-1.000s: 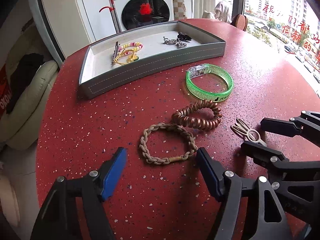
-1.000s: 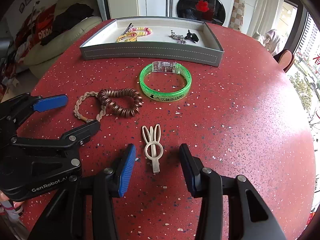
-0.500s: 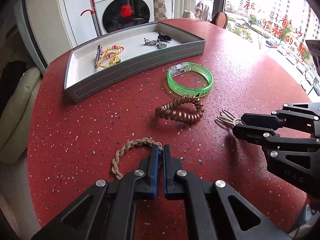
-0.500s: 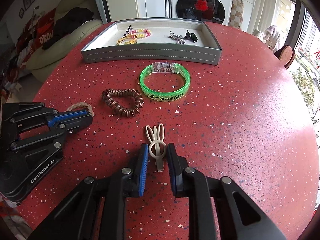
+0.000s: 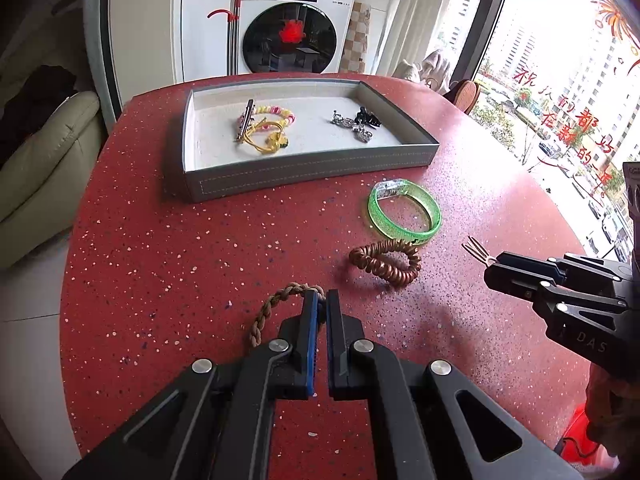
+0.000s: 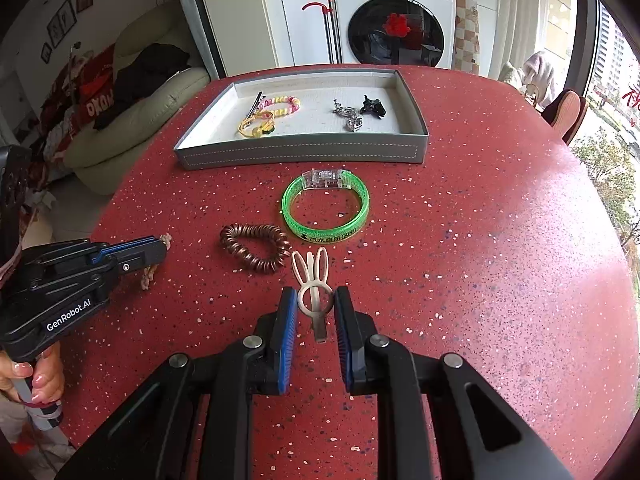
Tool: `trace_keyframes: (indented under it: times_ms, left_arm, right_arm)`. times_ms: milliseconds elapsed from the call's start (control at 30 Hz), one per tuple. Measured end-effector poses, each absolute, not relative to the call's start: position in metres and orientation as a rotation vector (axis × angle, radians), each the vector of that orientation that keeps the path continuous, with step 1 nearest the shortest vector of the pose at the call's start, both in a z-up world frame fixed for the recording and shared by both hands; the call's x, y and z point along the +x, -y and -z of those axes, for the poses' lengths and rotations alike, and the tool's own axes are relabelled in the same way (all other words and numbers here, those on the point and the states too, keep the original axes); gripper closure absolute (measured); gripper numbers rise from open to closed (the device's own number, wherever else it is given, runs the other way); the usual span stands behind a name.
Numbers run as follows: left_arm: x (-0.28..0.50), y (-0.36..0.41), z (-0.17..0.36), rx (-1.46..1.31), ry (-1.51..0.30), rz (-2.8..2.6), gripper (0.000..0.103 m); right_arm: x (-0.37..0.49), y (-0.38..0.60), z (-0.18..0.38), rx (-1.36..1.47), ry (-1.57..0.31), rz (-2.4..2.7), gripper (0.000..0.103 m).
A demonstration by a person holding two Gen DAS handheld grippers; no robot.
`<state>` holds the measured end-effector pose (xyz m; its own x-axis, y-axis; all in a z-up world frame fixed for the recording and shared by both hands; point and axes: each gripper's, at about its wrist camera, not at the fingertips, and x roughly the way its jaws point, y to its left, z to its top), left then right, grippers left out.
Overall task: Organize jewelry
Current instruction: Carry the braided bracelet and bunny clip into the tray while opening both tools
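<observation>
Braided bracelet (image 5: 276, 308) is clamped in left tool (image 5: 322, 300), rabbit-ear clip (image 6: 314, 286) in right tool (image 6: 316, 306), tray (image 6: 300, 156) at twelve o'clock.

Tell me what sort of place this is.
Most likely a home, an open living and laundry area: a washer stands behind the red table, with a sofa alongside.

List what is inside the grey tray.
The grey tray holds a pink-and-yellow beaded bracelet, a yellow cord bracelet, a dark hair clip, silver jewelry and a black clip. Anything beneath these is hidden.
</observation>
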<state>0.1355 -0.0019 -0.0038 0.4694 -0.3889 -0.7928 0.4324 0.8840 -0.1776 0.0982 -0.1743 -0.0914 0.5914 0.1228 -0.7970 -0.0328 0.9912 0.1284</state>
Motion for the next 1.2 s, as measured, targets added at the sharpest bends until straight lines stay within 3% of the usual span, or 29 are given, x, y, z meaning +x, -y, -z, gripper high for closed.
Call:
trace_keyframes:
  times_ms: [767,1200]
  left_arm:
    - [0.224,0.012,-0.041,-0.042,-0.852,0.493,0.082]
    - [0.306,0.03,-0.023,-0.022,-0.888,0.455,0.082]
  right_arm:
    - [0.177,0.185,0.037,0.15,-0.864,-0.136,0.082]
    - [0.276,0.184,0.053,0.173,-0.901,-0.157,0.082]
